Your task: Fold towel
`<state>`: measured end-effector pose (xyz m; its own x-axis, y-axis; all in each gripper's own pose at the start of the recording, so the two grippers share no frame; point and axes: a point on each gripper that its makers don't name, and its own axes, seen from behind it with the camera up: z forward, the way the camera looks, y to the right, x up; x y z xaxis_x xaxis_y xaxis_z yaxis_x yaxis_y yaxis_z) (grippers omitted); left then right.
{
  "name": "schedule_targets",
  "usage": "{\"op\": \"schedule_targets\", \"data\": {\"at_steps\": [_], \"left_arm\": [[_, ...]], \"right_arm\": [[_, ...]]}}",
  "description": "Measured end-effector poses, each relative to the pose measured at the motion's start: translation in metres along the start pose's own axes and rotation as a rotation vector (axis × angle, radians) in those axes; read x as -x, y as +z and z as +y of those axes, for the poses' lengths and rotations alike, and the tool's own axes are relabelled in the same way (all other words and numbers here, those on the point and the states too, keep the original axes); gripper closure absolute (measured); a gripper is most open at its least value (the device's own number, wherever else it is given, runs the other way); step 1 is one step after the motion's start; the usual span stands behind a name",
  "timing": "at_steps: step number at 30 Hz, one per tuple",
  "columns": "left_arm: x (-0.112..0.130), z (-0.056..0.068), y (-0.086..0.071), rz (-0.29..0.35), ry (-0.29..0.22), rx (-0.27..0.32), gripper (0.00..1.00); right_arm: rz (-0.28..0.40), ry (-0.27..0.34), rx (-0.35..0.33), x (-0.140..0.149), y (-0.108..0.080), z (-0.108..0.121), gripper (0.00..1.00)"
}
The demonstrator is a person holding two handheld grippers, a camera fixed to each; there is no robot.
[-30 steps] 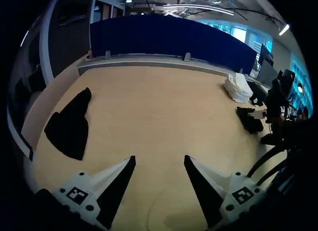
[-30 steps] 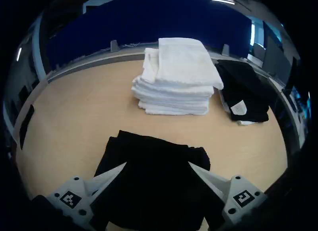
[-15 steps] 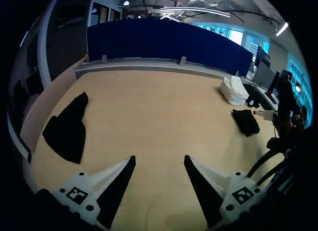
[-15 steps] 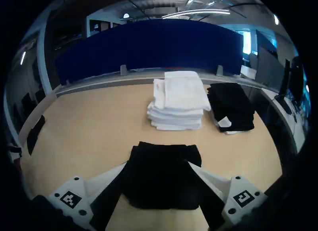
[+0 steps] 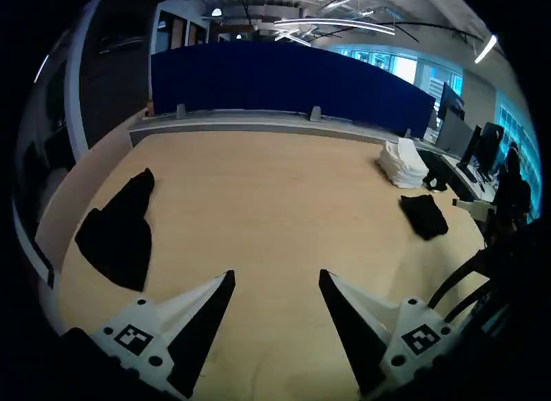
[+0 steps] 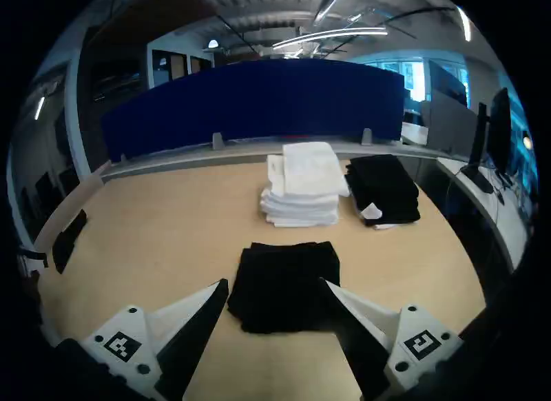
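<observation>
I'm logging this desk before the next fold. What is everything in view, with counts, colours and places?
folded black towel: one, black, on the table just ahead of the right hand-held gripper
white towel stack: one, white, behind the folded black towel
black towel stack: one, black, right beside the white towel stack
loose black towel: one, black, unfolded, at the left in the left gripper view
table: one, light wood
partition: one, dark blue, along the table's back edge
monitor: one, dark, on the desk to the right
left hand-held gripper: one, white and black, open, over bare table
right hand-held gripper: one, white and black, open
</observation>
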<state>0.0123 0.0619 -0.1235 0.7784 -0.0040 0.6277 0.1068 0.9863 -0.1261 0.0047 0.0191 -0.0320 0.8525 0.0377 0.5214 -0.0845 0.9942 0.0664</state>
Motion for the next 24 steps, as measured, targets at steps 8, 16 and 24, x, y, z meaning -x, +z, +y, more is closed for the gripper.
{"op": "schedule_targets", "data": {"at_steps": [8,16,24], "left_arm": [[-0.004,-0.008,-0.002,0.035,0.004,-0.004,0.1],[-0.019,-0.011,-0.004,0.096,-0.002,0.008,0.1],[-0.042,-0.024,0.0,0.198,-0.017,-0.018,0.1]], "right_arm": [[0.168,-0.008,-0.006,-0.033,-0.029,-0.014,0.0],[0.354,-0.03,0.039,-0.074,-0.064,-0.024,0.0],[0.453,-0.024,0.04,-0.09,-0.079,-0.036,0.0]]}}
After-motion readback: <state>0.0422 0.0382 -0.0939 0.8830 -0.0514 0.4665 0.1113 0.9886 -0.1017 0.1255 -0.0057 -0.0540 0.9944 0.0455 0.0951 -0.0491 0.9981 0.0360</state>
